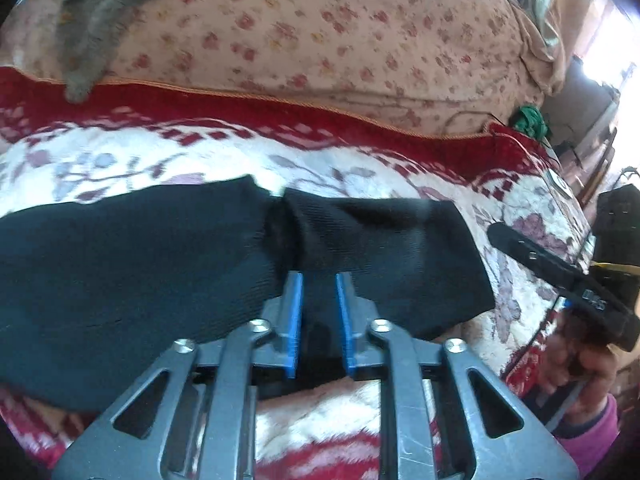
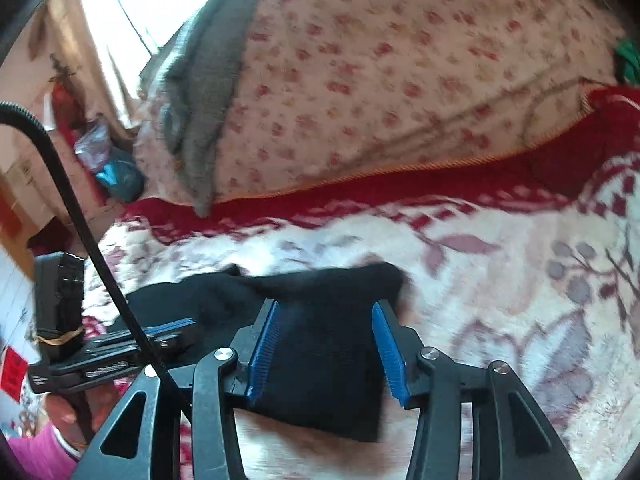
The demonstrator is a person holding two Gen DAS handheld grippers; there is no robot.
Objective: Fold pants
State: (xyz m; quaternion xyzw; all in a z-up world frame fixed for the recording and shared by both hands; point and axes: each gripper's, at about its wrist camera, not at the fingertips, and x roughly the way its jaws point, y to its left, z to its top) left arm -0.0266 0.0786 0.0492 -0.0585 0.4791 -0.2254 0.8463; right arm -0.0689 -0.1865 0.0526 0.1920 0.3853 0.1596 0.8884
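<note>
On the bed (image 1: 360,168), atop the red-and-cream floral blanket (image 1: 120,160), the black pants (image 1: 120,264) lie flat, long axis running left-right across both views, i.e. crosswise to both grippers' reach. Left gripper (image 1: 319,280) sits over the pants' near edge, approx. mid-length, right where a crease or bunched fold shows; its jaws are parted only narrowly w/ black cloth showing between the blue pads (image 1: 294,312). Can't tell if cloth is actually pinched or just lying below. Right gripper (image 2: 324,312) is at the pants' right end, jaws spread wide, straddling the end piece of pants (image 2: 320,360); cloth lies between and under the pads, not clamped.

Judgement: right one is nearer the free end, so it prob. has to close on that end and carry it leftward over the rest, along the long axis, while left pins the middle. Far side: pink flowered quilt (image 1: 320,32) w/ a grey garment (image 1: 96,28) draped on it, well apart from the pants.
</note>
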